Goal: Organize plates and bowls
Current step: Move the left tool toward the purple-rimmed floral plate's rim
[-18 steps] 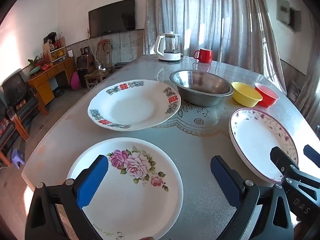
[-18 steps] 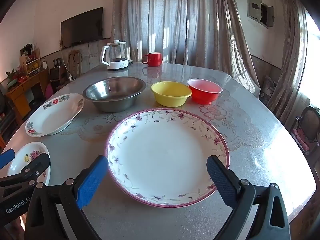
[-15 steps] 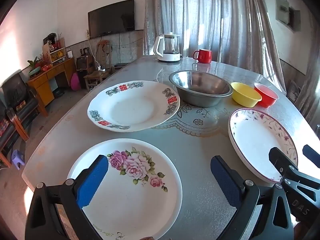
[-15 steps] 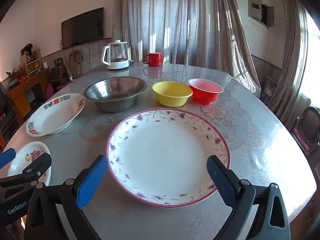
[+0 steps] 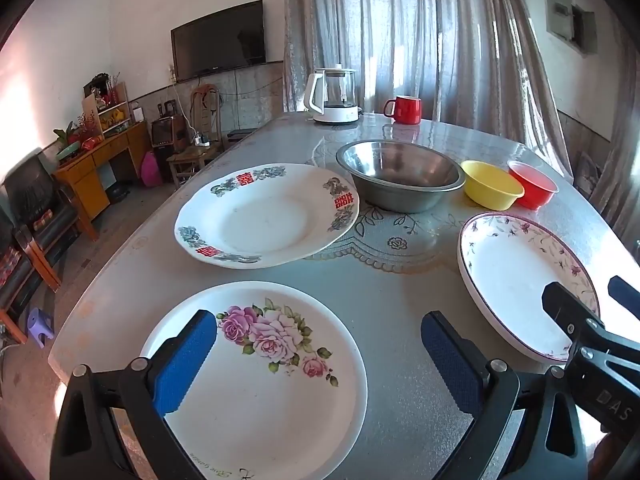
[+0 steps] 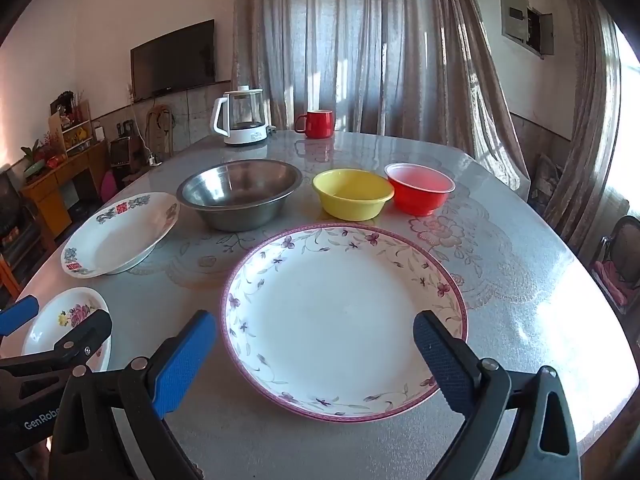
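Showing "GenRobo" on left gripper (image 6: 60, 332), "DAS" on right gripper (image 5: 592, 312); both gaping wide, holding nothing, hanging over rose plate (image 5: 260, 380) and vine plate (image 6: 344, 312).

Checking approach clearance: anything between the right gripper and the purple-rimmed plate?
Nothing visible. The right gripper, jaws wide open, sits at the near edge of the purple-rimmed plate with nothing between them. The yellow bowl and steel bowl sit beyond the plate.

On the tabletop (image 6: 520, 272), three plates sit near: rose plate (image 5: 260, 376) left, vine plate (image 6: 344, 316) right, crested plate (image 5: 264, 216) behind. Three bowls (image 6: 352, 192) line up farther back.
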Available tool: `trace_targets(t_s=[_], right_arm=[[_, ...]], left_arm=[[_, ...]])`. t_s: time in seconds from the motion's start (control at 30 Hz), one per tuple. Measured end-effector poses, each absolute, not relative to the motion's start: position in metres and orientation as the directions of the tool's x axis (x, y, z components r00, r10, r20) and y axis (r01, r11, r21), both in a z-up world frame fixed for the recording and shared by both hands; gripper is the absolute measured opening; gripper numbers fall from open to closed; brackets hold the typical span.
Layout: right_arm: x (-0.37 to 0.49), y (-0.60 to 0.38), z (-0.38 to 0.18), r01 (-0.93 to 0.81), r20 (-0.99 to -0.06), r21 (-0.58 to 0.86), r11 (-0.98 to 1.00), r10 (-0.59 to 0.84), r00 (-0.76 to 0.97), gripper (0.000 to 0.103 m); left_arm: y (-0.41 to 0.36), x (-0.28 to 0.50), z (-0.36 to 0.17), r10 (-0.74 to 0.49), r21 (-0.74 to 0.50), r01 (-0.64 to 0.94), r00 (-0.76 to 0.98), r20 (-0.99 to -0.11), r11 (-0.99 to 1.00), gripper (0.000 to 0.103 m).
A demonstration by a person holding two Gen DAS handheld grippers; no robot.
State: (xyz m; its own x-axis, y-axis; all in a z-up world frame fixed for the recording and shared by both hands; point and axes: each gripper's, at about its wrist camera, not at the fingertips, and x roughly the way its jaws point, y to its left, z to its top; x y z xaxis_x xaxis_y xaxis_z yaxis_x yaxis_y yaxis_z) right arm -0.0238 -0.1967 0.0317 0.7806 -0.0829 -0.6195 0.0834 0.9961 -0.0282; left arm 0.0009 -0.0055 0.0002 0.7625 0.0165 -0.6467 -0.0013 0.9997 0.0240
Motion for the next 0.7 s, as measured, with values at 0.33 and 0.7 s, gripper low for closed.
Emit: trace_targets(t_s=[0.33, 0.7], right_arm=[[-0.0209, -0.2008, 0.0337, 0.089, -0.622, -0.017, 0.996, -0.080, 0.779, 0.100], [-0.0201, -0.2056, 0.0329, 0.092, -0.629, -0.001, 0.996, -0.072, 0.774, 0.100]], left_arm=[[-0.0093, 0.0009, -0.0014, 0.011, 0.039, 0.018, 0.763, -0.646, 0.999, 0.103], [-0.0131, 0.0004, -0.0026, 0.002, 0.045, 0.036, 0.756, -0.655, 0.998, 0.103]])
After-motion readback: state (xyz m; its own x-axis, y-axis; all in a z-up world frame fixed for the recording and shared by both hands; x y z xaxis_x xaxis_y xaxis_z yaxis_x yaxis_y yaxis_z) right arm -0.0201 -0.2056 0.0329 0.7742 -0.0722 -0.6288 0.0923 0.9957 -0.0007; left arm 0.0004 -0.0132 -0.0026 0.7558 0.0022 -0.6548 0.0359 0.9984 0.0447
